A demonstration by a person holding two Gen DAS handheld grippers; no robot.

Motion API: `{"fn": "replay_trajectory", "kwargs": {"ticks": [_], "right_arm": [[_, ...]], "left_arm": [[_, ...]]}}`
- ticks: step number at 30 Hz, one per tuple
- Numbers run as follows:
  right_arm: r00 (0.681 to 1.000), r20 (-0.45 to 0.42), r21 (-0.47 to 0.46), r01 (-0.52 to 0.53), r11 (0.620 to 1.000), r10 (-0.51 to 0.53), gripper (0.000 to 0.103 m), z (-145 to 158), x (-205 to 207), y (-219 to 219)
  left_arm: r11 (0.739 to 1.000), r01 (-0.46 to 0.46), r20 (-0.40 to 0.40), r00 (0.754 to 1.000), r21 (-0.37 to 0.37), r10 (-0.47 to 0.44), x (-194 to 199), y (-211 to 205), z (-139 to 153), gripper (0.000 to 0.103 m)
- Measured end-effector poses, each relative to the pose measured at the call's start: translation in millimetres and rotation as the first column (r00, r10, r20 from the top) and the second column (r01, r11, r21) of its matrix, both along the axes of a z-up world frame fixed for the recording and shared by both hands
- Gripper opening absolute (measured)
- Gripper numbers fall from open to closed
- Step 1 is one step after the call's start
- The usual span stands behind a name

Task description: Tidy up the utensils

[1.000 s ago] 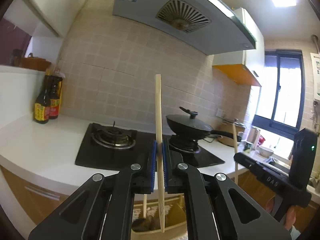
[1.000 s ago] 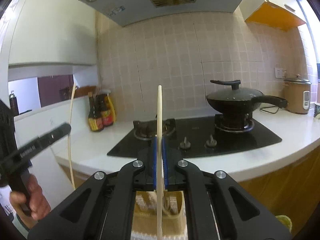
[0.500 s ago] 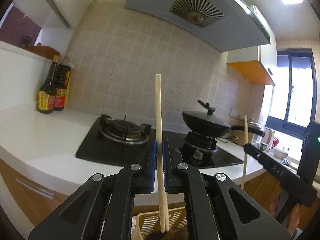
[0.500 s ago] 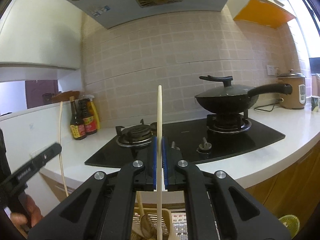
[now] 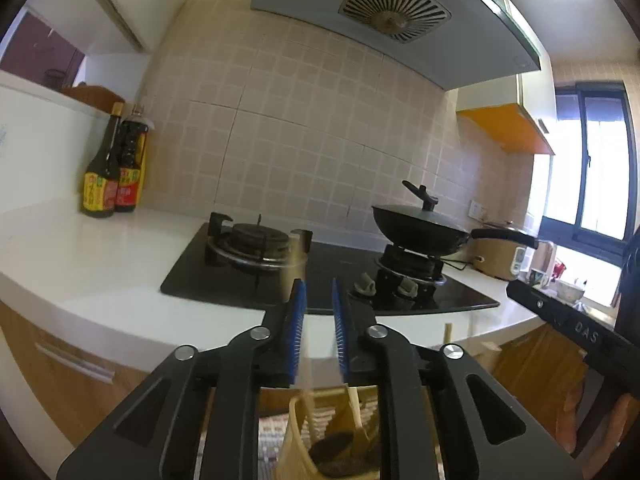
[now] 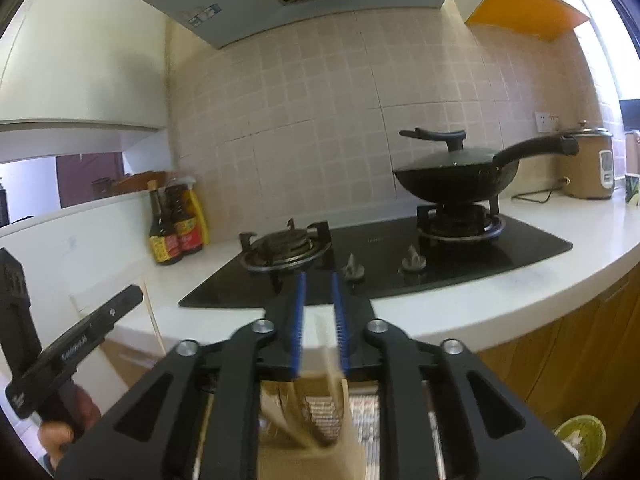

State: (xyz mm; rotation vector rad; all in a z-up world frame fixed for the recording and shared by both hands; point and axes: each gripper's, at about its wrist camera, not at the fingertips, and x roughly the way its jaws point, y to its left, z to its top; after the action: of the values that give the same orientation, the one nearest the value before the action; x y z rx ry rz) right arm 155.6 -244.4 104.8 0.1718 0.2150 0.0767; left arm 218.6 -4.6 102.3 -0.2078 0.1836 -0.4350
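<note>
My left gripper (image 5: 319, 300) is open with nothing clamped between its blue pads. A blurred wooden chopstick (image 5: 307, 390) drops below the jaws into a yellow utensil basket (image 5: 294, 432) that holds other wooden utensils. My right gripper (image 6: 319, 300) is open too. A blurred chopstick (image 6: 334, 376) falls below its jaws toward the basket (image 6: 320, 420). The right gripper shows at the right edge of the left wrist view (image 5: 516, 290). The left gripper shows at the left of the right wrist view (image 6: 132, 294), with a chopstick (image 6: 154, 322) beside it.
A white counter (image 5: 72, 256) carries a black gas hob (image 5: 320, 272), a lidded black wok (image 5: 420, 228), sauce bottles (image 5: 112, 176) and a rice cooker (image 5: 500, 256). Wooden cabinets (image 6: 580, 360) stand below. A range hood (image 5: 392, 12) hangs above.
Both grippers have opened and let go of their chopsticks, which stood upright in the jaws before and now fall toward the basket. Both views have moved closer to the counter.
</note>
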Motion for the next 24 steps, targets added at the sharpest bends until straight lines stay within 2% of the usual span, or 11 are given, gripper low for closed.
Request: {"fn": "replay_trajectory", "kwargs": {"ticks": [2,4,6,7,8,12,14,16,21,24], "right_arm": [[1.0,-0.012,-0.008,-0.009,1.0,0.009,0.022,0,-14,0],[1.0,-0.029,-0.006,-0.012,1.0,0.011,0.026,-1,-32,0],[0.999,-0.047,-0.003,-0.012,1.0,0.011,0.038,-3,-49,0],[0.999,-0.051,-0.004,-0.007,1.0,0.007,0.054,-5,-60,0],[0.999,-0.051,-0.007,-0.004,1.0,0.003,0.058,-6,-68,1],[0.997,-0.08,-0.022,-0.005,1.0,0.003,0.059,-12,-101,8],[0.996,-0.094,-0.039,0.004,0.999,-0.007,0.077,-18,-116,11],[0.995,-0.091,-0.076,0.032,0.997,-0.038,0.086,-27,-132,16],[0.992,-0.099,-0.087,0.066,0.994,-0.075,0.095,-54,-157,22],[0.986,-0.117,-0.084,0.108,0.991,-0.117,0.095,-76,-158,22]], "left_arm": [[1.0,0.006,-0.011,1.0,-0.014,-0.006,-8,10,1,0.024],[1.0,0.01,-0.029,1.0,-0.027,-0.011,-19,20,2,0.039],[0.999,0.019,-0.043,0.999,-0.038,-0.021,-31,27,1,0.051],[0.999,0.022,-0.046,0.999,-0.035,-0.023,-39,29,1,0.056],[0.999,0.027,-0.047,0.998,-0.024,-0.028,-51,31,0,0.058],[0.999,0.047,-0.046,0.998,0.014,-0.046,-89,29,-4,0.074],[0.999,0.036,-0.035,0.999,0.024,-0.035,-111,26,-7,0.083],[1.0,0.001,-0.022,1.0,0.028,0.0,-133,23,-15,0.092],[0.99,-0.114,-0.015,0.993,0.083,0.115,-169,11,-45,0.093],[0.965,-0.221,0.005,0.975,0.138,0.223,-183,3,-65,0.093]]}}
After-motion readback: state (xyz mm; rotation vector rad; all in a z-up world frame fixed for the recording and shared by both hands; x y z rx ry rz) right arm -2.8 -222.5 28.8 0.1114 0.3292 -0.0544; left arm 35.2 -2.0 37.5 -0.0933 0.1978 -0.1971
